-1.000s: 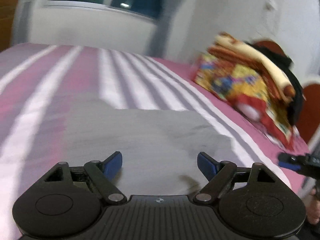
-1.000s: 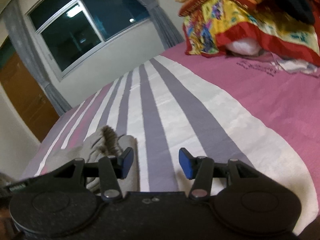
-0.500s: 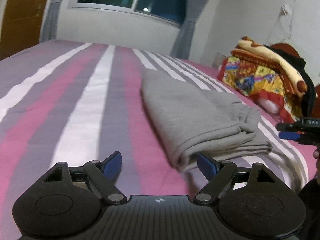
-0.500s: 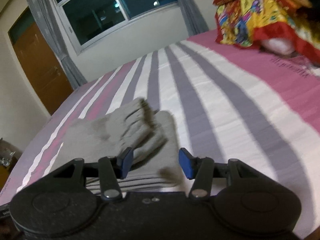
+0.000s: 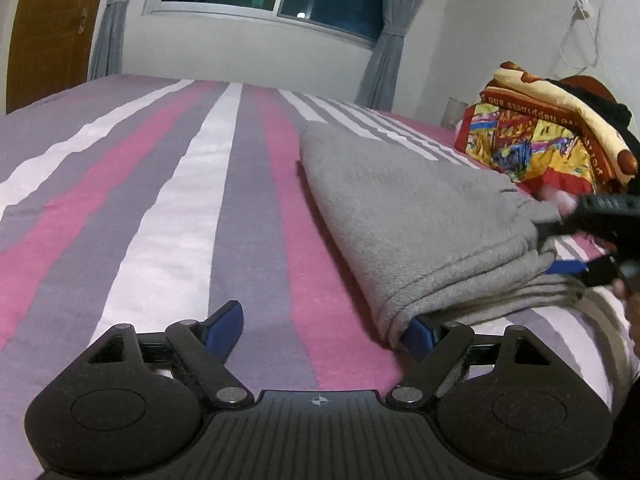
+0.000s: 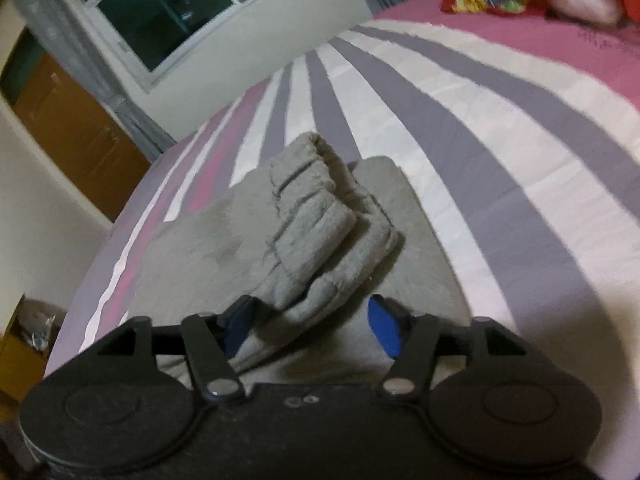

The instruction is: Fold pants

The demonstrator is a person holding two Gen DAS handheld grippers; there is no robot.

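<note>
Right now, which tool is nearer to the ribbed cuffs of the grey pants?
Right. The right tool straddles the ribbed cuffs on top of the folded grey pants, jaws open. The left tool sits at the opposite folded edge, one pad touching it.

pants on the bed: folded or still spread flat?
Folded. The gray pants lie as a compact stack on the striped bedcover, layered edges showing at the near end and cuffs doubled on top.

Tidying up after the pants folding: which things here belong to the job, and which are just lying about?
Job:
- grey pants, folded on the striped bedspread
- left gripper, open
- right gripper, jaws just opening, pants bundle between them

Lying about:
- colourful bedding pile
</note>
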